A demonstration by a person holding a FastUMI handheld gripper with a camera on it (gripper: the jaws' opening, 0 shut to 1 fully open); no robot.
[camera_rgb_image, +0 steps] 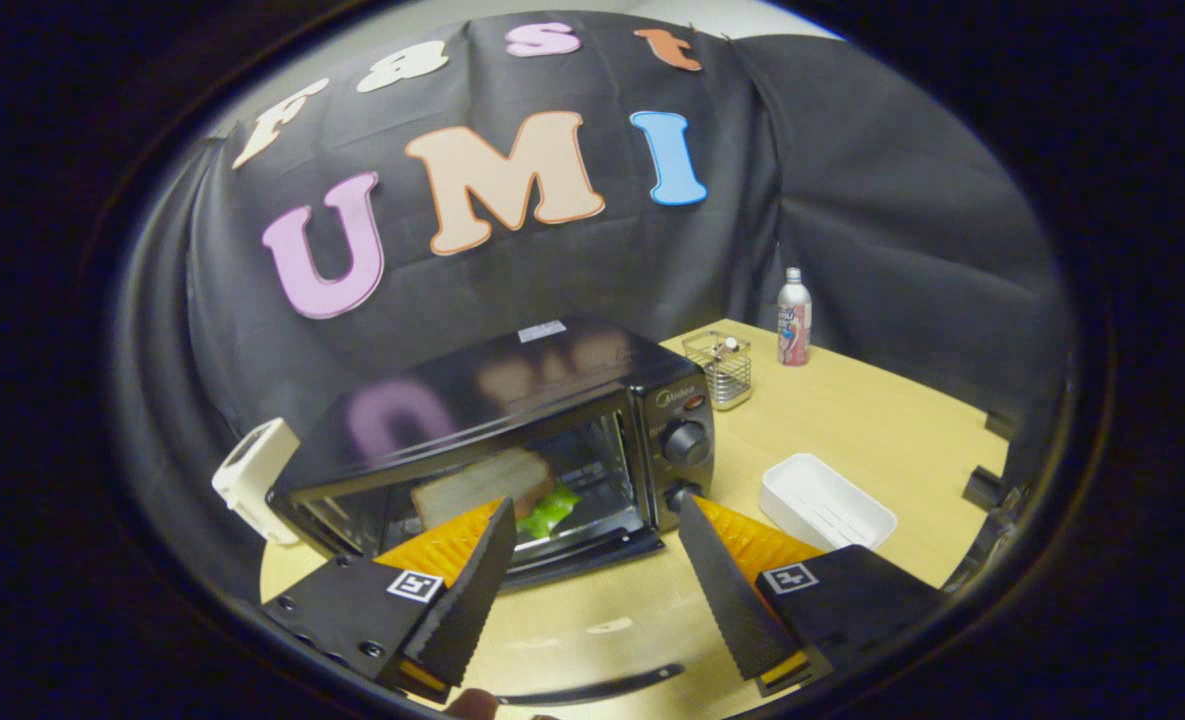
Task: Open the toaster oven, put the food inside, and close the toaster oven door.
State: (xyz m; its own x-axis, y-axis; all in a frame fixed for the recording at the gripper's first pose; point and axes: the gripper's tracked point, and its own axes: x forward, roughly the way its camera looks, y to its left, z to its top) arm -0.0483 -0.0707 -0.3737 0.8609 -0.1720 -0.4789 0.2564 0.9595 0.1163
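A white boxy object (255,478) stood to the left of the tongs' left finger, just beside the toaster oven (512,430). The toaster oven sat on the wooden surface (852,430) just ahead of the tongs (592,530). Its glass door (482,500) looked shut or very nearly so, though the left finger hid part of the lower edge, so that could not be told for sure. Behind the glass lay the food (482,483), a slice of bread with something green beside it. The tongs were spread wide with nothing between them, the gap facing the door's right part and the control knobs (686,442).

To the right of the right finger a white tray (827,500) rested on the surface, holding nothing that could be seen. Beyond it stood a wire basket (718,368) and then a bottle (794,318).

By these signs the task seemed almost finished: the food was in, and at most a last press on the door remained.
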